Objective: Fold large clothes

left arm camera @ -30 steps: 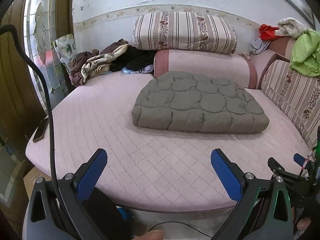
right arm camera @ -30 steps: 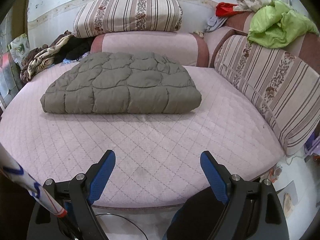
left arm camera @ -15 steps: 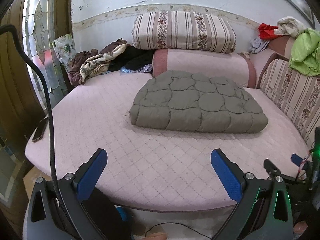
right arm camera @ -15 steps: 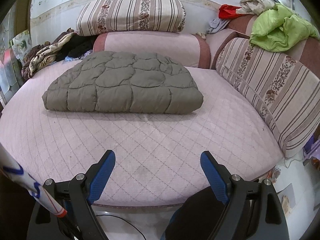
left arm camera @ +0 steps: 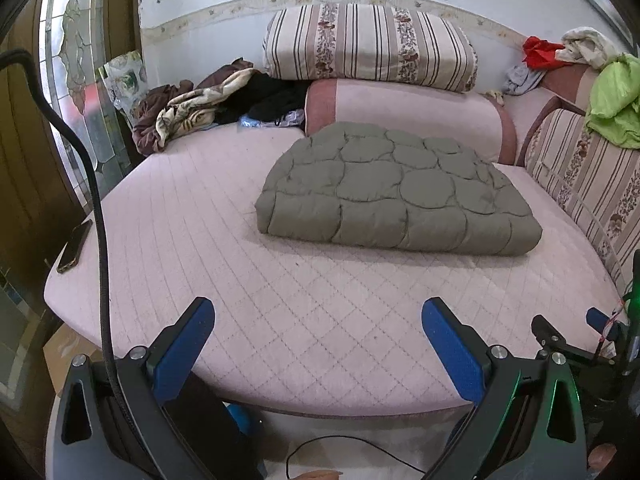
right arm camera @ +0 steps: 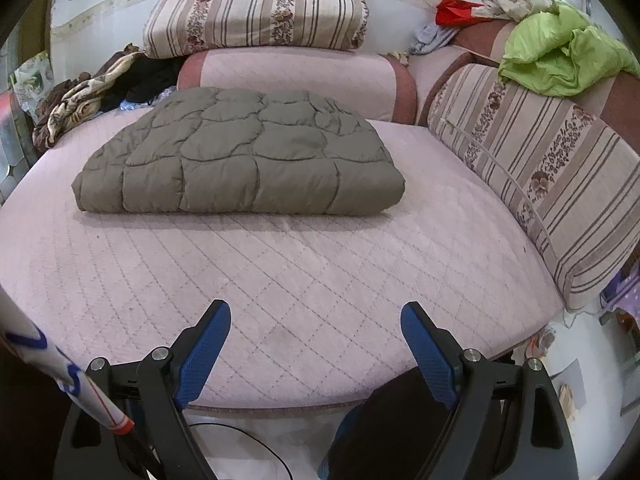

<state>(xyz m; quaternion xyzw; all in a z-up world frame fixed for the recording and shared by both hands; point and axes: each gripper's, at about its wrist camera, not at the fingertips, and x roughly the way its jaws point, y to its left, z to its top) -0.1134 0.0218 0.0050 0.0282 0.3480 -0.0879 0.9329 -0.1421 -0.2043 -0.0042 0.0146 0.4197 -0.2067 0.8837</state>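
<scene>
Pink quilted bed [left arm camera: 208, 216] ahead of both tools; no readable writing I can see. Folded olive quilted jacket [right arm camera: 240, 160] lies flat mid-bed, well ahead of my left tool [left arm camera: 318, 340] and right tool [right arm camera: 316, 340], both spread wide, holding nothing. Since earlier frames, views barely shifted; jacket unmoved.

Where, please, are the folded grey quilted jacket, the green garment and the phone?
folded grey quilted jacket [right arm camera: 240, 160], right wrist view, middle of its top face.
green garment [right arm camera: 560, 56], right wrist view, centre of the crumpled heap.
phone [left arm camera: 75, 245], left wrist view, middle of its screen.
</scene>
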